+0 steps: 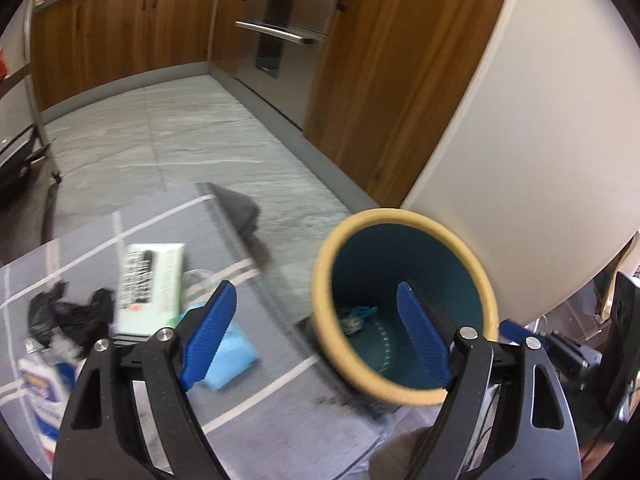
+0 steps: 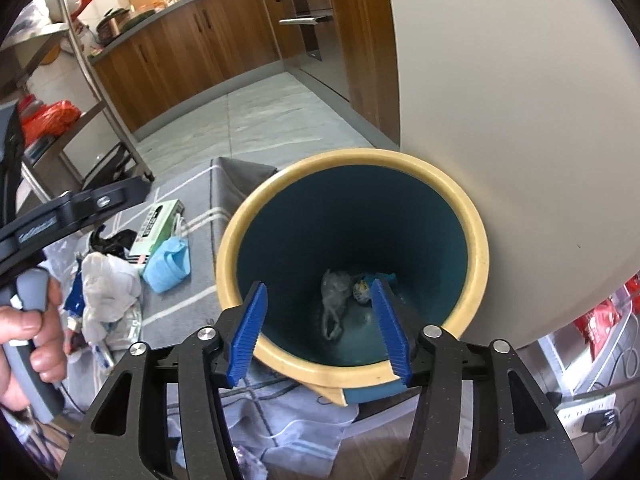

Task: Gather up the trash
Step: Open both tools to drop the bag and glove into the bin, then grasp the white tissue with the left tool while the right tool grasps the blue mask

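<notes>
the right gripper [image 2: 320, 330] hung over the mouth of the bin [image 2: 476, 240], a teal bin with a cream rim, its blue fingers [image 2: 248, 332] spread wide with nothing between them. down on the bin's floor lay a crumpled clear wrapper [image 2: 334, 300] and, just beside it, a small blue-and-yellow scrap [image 2: 366, 286]. the bin stood against a pale curved wall [image 2: 520, 120], at the edge of a grey mat with white lines [image 2: 192, 292].

the left gripper [image 1: 316, 334] was likewise released and empty, one finger in front of the bin's opening [image 1: 400, 264] and the other above the mat [image 1: 248, 392]. this view was blurred, so the small scrap in the bin [image 1: 356, 316] was hard to make out. on the mat to the bin's left, more trash lay loose: a white and green box [image 1: 150, 284], a light blue mask [image 1: 230, 356] just below it, a black crumpled bag [image 1: 68, 314], and, in the right wrist view, a white crumpled bag [image 2: 108, 284] near the person's left hand [image 2: 28, 344], which gripped the grey handle.
</notes>
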`<state>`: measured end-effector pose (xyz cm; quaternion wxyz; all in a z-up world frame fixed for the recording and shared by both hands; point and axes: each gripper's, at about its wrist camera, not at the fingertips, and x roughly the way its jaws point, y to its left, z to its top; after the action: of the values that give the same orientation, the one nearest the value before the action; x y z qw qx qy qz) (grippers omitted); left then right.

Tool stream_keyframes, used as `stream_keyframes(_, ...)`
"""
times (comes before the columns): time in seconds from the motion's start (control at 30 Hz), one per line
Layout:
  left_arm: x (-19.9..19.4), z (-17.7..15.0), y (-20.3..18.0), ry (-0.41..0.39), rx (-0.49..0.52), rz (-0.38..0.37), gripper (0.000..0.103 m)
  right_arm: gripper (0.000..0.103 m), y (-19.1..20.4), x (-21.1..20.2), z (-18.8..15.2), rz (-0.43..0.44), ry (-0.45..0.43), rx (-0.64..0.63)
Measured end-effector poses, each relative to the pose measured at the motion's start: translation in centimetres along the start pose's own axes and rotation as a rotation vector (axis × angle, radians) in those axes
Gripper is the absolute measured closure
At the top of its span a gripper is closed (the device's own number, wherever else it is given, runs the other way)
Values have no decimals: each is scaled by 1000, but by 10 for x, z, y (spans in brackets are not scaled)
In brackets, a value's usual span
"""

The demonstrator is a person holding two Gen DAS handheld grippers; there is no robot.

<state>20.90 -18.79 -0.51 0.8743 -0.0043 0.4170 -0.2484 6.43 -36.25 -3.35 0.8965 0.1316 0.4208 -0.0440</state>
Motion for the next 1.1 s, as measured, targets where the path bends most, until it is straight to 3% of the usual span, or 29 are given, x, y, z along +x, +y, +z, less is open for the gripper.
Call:
stream_keyframes(0.57, -100, -40, 118, -56, -119, 176, 12, 39, 51, 6, 2, 30, 12, -86)
stream_keyframes(1.1, -113, -81, 173, -20, -204, 247, 12, 39, 127, 54, 8, 129, 81, -161)
